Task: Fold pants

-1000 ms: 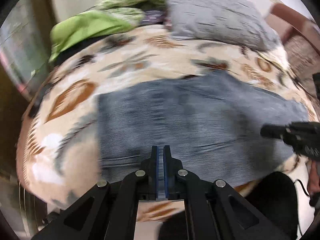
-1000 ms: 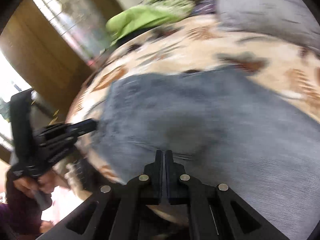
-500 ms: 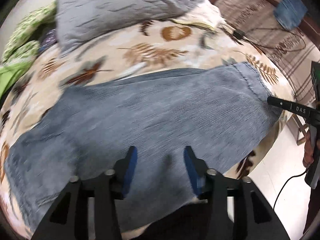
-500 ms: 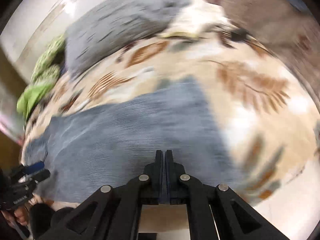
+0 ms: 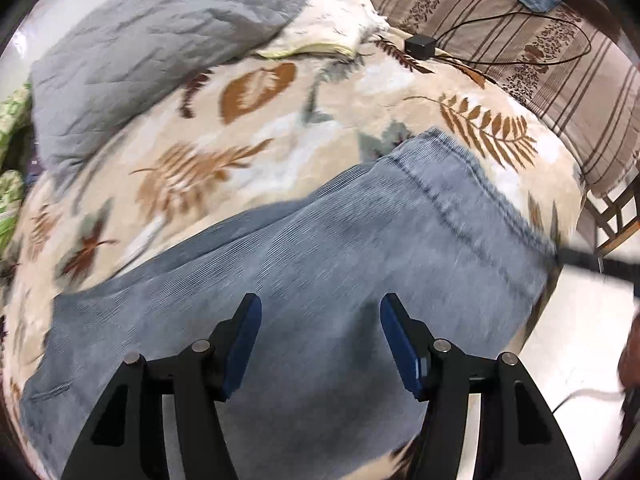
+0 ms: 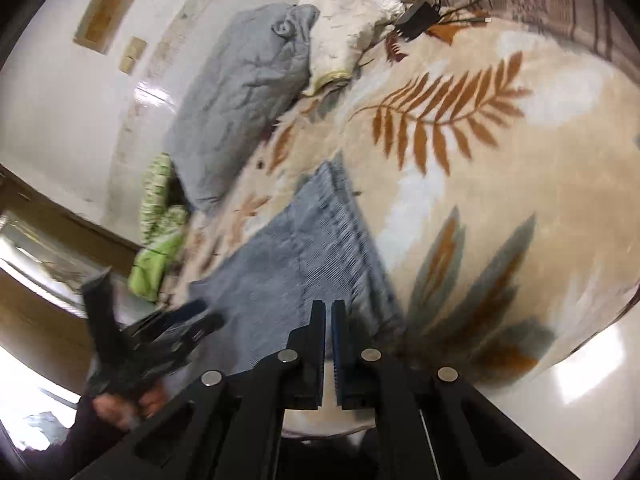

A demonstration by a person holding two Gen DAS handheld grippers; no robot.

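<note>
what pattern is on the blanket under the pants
Cream blanket with orange-brown fern fronds and grey-green leaves, clearest in the right wrist view; the pants are plain blue-grey.

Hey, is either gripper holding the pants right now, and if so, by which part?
Neither. The left gripper has just been opening; its blue fingers stand apart above the gray-blue pants, clamping nothing. The right gripper is shut with no cloth between its fingers.

Blue-grey corduroy pants (image 5: 340, 264) flat on leaf-print blanket (image 5: 256, 120) covering bed, near front edge. Grey quilted pillow (image 5: 152, 40) behind pants, far left. Small black box (image 5: 419, 46) with cable behind, right. Striped cushion (image 5: 560, 80) right of bed.
</note>
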